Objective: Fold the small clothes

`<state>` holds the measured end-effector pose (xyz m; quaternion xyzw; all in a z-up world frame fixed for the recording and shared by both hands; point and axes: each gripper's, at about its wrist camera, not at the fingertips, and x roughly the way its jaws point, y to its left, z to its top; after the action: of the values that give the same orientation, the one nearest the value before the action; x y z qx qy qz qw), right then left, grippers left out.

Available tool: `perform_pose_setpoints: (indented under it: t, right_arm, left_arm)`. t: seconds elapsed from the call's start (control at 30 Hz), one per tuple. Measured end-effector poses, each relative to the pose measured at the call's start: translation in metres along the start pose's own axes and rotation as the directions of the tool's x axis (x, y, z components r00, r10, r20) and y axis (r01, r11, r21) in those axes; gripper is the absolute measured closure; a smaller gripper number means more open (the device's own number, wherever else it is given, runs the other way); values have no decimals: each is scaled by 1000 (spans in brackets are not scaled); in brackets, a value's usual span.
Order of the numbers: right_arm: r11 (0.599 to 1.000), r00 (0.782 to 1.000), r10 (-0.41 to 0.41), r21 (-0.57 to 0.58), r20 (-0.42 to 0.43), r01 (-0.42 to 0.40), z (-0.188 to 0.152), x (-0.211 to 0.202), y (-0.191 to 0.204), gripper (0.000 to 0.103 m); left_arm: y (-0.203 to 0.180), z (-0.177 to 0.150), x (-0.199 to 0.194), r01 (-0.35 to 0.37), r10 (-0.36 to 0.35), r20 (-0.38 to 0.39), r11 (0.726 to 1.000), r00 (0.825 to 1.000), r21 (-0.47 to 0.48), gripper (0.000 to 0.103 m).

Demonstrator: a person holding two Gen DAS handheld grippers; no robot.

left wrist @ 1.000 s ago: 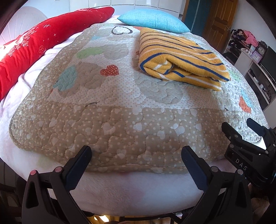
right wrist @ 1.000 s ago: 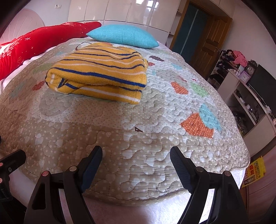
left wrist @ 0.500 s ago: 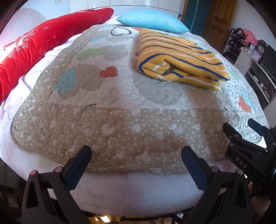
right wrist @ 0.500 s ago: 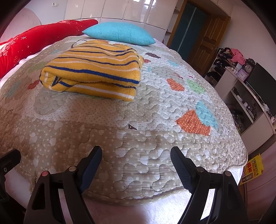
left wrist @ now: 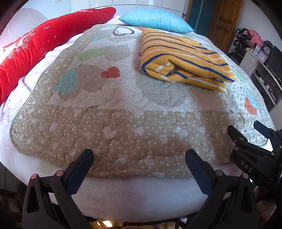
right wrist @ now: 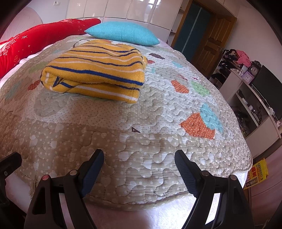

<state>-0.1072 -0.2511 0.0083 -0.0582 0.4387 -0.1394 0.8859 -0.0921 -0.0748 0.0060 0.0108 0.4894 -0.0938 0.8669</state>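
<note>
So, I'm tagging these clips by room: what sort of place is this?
Most likely a home bedroom: a bed under a patchwork quilt, a blue pillow at its head, and a wooden door beside shelves.

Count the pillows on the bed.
2: a long red pillow along the quilt's left side, and a turquoise pillow at the far end, behind the folded striped garment. None looks hidden.

both views are bright and sharp, lit by daylight. a soft shadow band crosses the quilt (left wrist: 123, 133) just ahead of the fingers (right wrist: 93, 167). glare streaks the glossy wardrobe doors (right wrist: 123, 12) far beyond them. fisheye bending curves the bed and darkens every corner.
</note>
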Motion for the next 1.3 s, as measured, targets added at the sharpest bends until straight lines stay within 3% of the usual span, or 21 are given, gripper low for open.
perform_pose_setpoints:
  t: [0.17, 0.4, 0.73, 1.3]
  right_arm:
    - [1000, 1000, 2, 5, 4, -2, 1, -1, -1, 17]
    - [1000, 1000, 4, 3, 22, -4, 8, -4, -4, 17]
    - [1000, 999, 12, -11, 41, -12, 14, -9, 2, 16]
    - [999, 999, 24, -26, 35, -23, 13, -7, 8, 16]
  left_arm:
    - [2, 2, 0, -6, 6, 7, 1000, 1000, -5, 0]
    - [22, 12, -11, -82, 83, 79, 996, 993, -22, 0]
    - [35, 15, -20, -83, 90, 139, 995, 986, -53, 0]
    - [25, 11, -12, -85, 87, 112, 996, 990, -23, 0]
